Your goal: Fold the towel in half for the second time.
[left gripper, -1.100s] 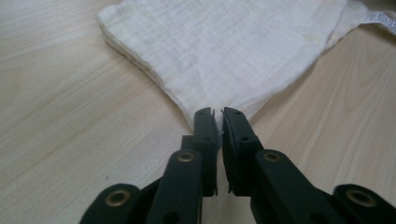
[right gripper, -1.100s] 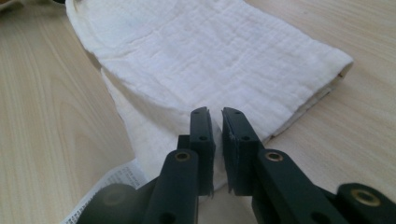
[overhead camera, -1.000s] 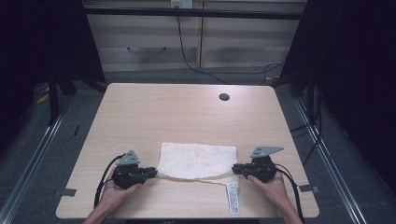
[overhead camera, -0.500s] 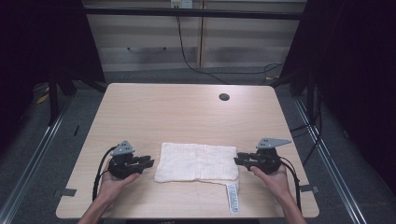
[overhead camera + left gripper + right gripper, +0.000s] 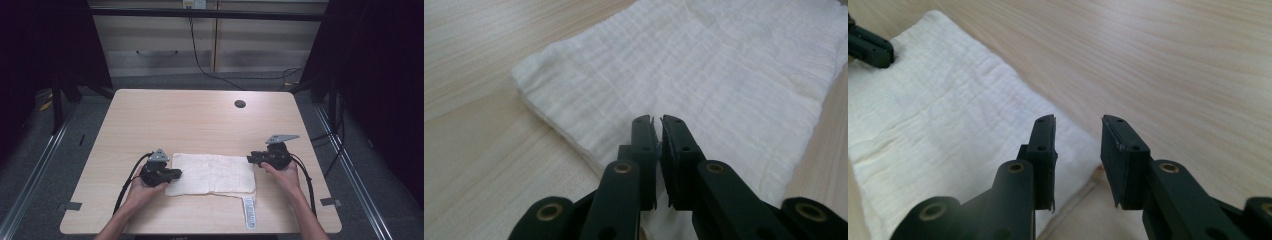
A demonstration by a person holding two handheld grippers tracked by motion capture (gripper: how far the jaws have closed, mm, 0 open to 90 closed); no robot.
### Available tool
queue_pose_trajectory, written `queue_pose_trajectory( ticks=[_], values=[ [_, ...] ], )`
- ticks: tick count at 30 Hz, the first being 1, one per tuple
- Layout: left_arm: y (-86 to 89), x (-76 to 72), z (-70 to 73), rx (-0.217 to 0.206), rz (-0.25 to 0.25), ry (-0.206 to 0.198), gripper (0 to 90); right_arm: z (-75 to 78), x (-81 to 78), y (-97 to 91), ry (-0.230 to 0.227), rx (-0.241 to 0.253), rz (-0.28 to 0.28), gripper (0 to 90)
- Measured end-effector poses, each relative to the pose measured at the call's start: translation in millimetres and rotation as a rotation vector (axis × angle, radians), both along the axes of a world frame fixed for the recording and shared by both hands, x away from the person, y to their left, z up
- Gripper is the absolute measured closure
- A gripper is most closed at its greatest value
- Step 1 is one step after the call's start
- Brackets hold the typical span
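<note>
Towel [image 5: 212, 173] flat on table [image 5: 200, 120] | label [image 5: 249, 212] beside | left tongs [image 5: 657, 131] together, just closing, nothing between | right tongs [image 5: 1078, 145] apart

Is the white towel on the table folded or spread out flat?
Folded. The white towel lies as a neat rectangle, and the left gripper view shows stacked layers along its near edge. How many folds, cannot tell.

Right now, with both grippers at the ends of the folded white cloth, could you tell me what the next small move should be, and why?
Probably ease the right gripper onto the folded white cloth and close on its edge. Its jaws stand apart with nothing between them, just above the cloth's near corner, while the left gripper is nearly shut over the cloth's other end; whether it pinches any fabric I cannot tell. Both ends likely need a grip before lifting.
</note>
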State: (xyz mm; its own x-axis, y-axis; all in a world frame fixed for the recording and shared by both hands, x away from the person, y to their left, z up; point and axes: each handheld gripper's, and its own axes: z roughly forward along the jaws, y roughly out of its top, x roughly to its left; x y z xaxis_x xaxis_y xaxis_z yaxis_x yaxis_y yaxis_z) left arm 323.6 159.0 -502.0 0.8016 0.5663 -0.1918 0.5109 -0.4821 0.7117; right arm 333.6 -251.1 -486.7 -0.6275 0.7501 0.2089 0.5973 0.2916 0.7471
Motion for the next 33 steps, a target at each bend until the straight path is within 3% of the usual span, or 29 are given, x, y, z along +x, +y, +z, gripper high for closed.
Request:
queue_pose_trajectory(
  ticks=[5,12,17,24,27,33],
  values=[
    [5.7,-7.7,-0.5,-0.002,0.005,-0.001,85.0,-1.4,10.8,7.9,-0.001,0.000,0.000,67.8],
    [8.8,-5.3,-1.8,-0.014,0.011,-0.001,85.1,-13.5,24.2,12.7,0.021,-0.012,-0.009,68.6],
    [9.2,-4.5,-1.5,-0.010,0.010,-0.001,85.1,-20.6,22.2,14.6,0.037,-0.034,0.021,67.4],
    [9.0,-5.8,-0.8,0.000,0.010,-0.008,84.6,-20.2,16.9,16.7,0.027,-0.047,0.041,66.3],
    [9.6,-5.9,-0.6,0.000,0.010,-0.006,84.5,-19.6,14.5,18.0,0.017,-0.068,0.055,72.3],
    [11.2,-7.7,1.8,0.014,0.004,-0.003,81.6,-20.7,14.0,18.7,0.027,-0.050,0.060,86.3]
  ],
)
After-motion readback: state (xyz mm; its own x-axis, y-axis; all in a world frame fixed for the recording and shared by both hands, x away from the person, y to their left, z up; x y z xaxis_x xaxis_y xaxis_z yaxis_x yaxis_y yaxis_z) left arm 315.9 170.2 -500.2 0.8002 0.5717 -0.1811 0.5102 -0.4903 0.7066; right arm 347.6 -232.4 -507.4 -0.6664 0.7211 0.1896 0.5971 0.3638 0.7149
